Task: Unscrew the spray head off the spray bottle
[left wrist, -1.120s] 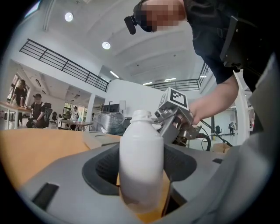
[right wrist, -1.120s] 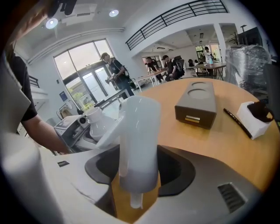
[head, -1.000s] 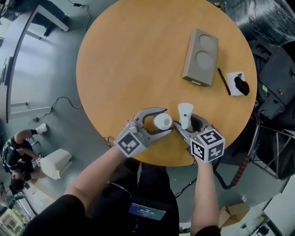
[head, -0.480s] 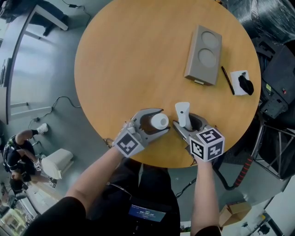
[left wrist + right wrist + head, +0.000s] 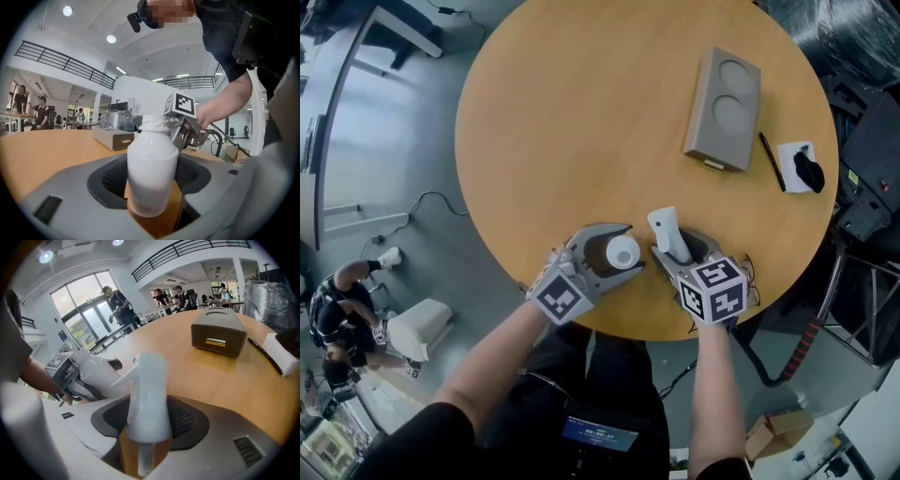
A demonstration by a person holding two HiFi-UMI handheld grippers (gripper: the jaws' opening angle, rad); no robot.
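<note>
Since a second ago both grippers have come down toward the table (image 5: 581, 122), and the gap between the spray bottle (image 5: 152, 164) and the spray head (image 5: 147, 394) has widened slightly. The left gripper (image 5: 623, 251) is clamped wide on the bottle's white body and holds it upright, with the bare neck showing at the top. The right gripper (image 5: 677, 246) is closed on the body of the spray head, nozzle pointing toward the bottle and dip tube (image 5: 144, 460) hanging free below the jaws. Both parts sit well apart from the grey box (image 5: 724, 111), on its near side and to its left, by the table's near edge, with the head the closer of the two to the box. I judge the unscrewing complete: the head is off and clear of the neck. What remains, in my judgement, is only to set both parts down.
</note>
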